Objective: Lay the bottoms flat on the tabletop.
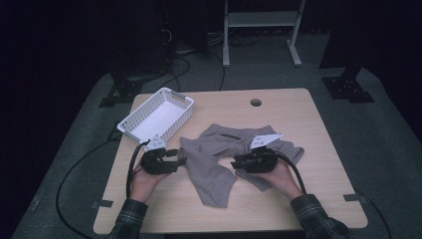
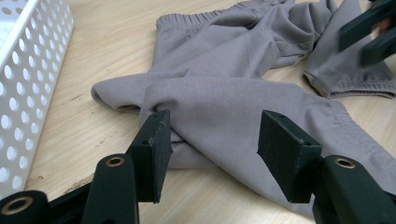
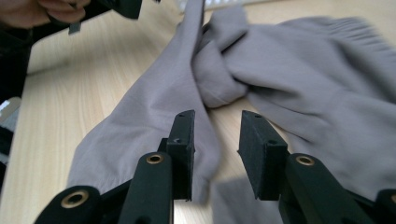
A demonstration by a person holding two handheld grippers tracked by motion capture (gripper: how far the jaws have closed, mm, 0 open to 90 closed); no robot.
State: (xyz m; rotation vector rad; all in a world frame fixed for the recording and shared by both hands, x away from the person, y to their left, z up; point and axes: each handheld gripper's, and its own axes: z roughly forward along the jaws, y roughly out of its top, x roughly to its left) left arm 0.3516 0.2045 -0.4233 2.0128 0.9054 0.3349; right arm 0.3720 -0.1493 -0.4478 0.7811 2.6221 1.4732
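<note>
A crumpled pair of grey shorts (image 1: 214,149) lies in the middle of the wooden table (image 1: 298,109). My left gripper (image 1: 180,160) rests at the garment's left edge. In the left gripper view it (image 2: 212,126) is open, with a fold of the grey cloth (image 2: 224,56) lying between and beyond the jaws, and neither pad presses on it. My right gripper (image 1: 234,163) sits low over the shorts' right side. In the right gripper view it (image 3: 217,116) is open, its narrower gap showing bare table and cloth (image 3: 299,70) ahead.
A white perforated basket (image 1: 171,93) stands at the table's back left, its wall (image 2: 32,56) close beside the left gripper. A round cable hole (image 1: 256,102) is near the far edge. Cables trail off the left side. The right gripper's jaws (image 2: 369,32) appear blurred at top right of the left gripper view.
</note>
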